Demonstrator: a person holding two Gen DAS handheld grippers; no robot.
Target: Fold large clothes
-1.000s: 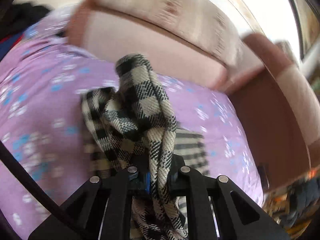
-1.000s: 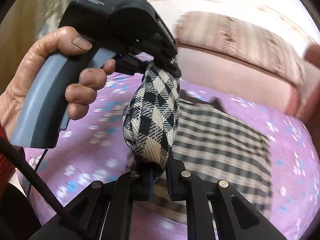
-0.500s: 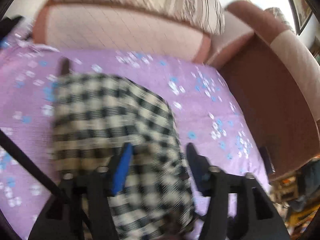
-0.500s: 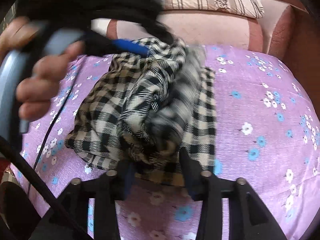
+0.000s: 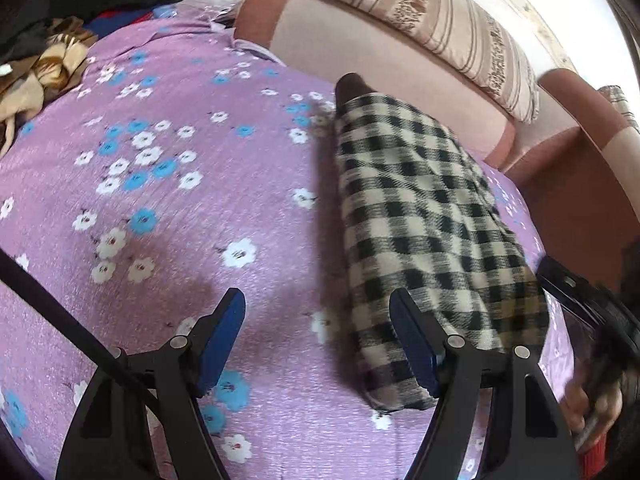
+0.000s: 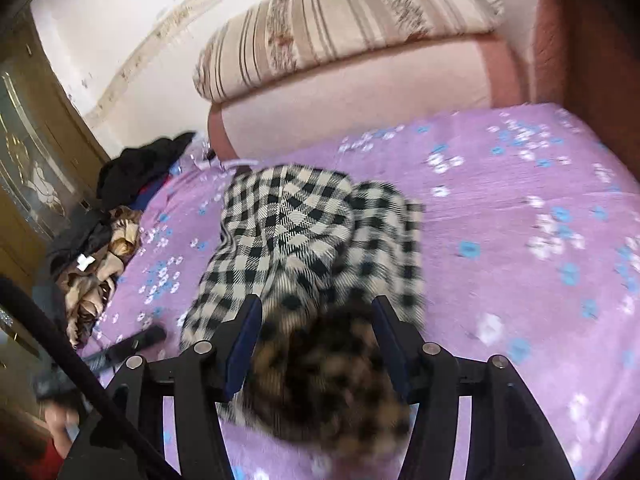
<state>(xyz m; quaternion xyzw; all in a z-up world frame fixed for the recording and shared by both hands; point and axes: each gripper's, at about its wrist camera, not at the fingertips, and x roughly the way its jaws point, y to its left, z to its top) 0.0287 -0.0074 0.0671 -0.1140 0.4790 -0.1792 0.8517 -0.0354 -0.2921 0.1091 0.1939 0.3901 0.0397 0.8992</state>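
A black-and-cream checked garment (image 5: 420, 216) lies folded in a long strip on the purple flowered bedspread (image 5: 160, 200). My left gripper (image 5: 318, 336) is open and empty, just left of the garment's near end. In the right wrist view the same garment (image 6: 304, 232) lies bunched on the bedspread (image 6: 520, 240). My right gripper (image 6: 316, 336) is open, with the garment's near end lying blurred between its fingers. The right hand-held gripper shows blurred at the right edge of the left wrist view (image 5: 592, 312).
A pile of dark and tan clothes (image 5: 48, 32) sits at the bed's far left, also in the right wrist view (image 6: 104, 240). A pink sofa back (image 5: 380, 60) with a striped cushion (image 5: 440, 28) borders the bed. A wooden cabinet (image 6: 32, 160) stands at left.
Both grippers were shut on the checked garment and held it up. They have opened and let it drop onto the bedspread, and my left gripper has moved off to its left side.
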